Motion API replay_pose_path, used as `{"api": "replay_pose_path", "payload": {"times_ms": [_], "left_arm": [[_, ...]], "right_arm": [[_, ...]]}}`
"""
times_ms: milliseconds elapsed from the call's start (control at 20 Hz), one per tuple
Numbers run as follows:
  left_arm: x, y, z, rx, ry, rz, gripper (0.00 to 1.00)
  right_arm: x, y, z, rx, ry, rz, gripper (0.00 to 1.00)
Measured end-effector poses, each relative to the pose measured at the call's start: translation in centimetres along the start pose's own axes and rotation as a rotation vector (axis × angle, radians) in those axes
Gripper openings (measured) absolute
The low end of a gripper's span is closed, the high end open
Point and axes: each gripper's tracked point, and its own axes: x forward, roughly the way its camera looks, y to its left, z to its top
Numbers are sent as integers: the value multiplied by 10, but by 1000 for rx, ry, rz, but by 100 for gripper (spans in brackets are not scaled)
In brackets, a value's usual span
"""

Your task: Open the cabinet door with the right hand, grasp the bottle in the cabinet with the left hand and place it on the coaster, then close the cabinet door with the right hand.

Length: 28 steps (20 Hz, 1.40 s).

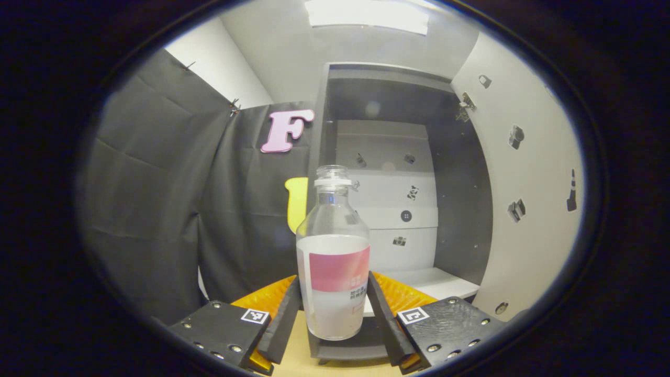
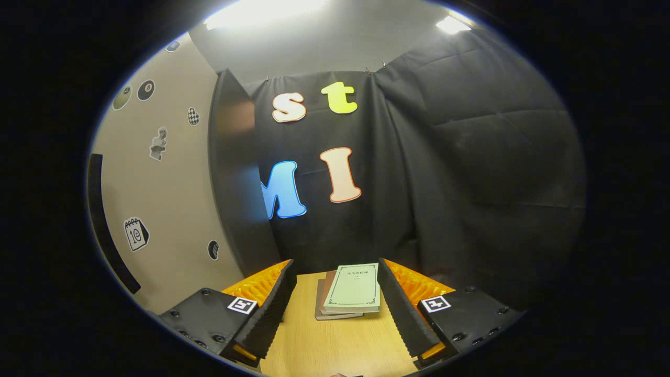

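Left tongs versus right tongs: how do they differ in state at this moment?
The left tongs grip the bottle on both sides; the right tongs hold nothing. The left tongs face the open cabinet; the right tongs face a stack of books on the table, beside the cabinet door. Both stand over the wooden tabletop.

Bottle (image 1: 333,262): clear, uncapped, white neck ring, pink-and-white label, upright before the cabinet (image 1: 398,173), which stands open, its pale sticker-dotted door (image 1: 523,178) swung right; whether the bottle rests on anything is hidden.
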Motion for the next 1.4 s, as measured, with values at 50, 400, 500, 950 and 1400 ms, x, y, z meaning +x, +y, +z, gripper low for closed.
{"api": "replay_pose_path", "payload": {"times_ms": [50,400,500,950,1400], "left_arm": [[-8,8,-2,2,3,20,72],[-74,45,-36,-35,20,118,72],[-91,53,-50,-36,30,135,72],[-141,77,-146,-80,112,201,72],[-150,82,-249,-80,211,227,74]], "right_arm": [[0,2,-1,-5,5,15,98],[-19,4,-11,-40,13,64,98],[-25,1,-18,-46,24,65,98],[-48,-6,-43,-32,66,62,98],[-55,-3,-45,-84,82,55,98]]}}
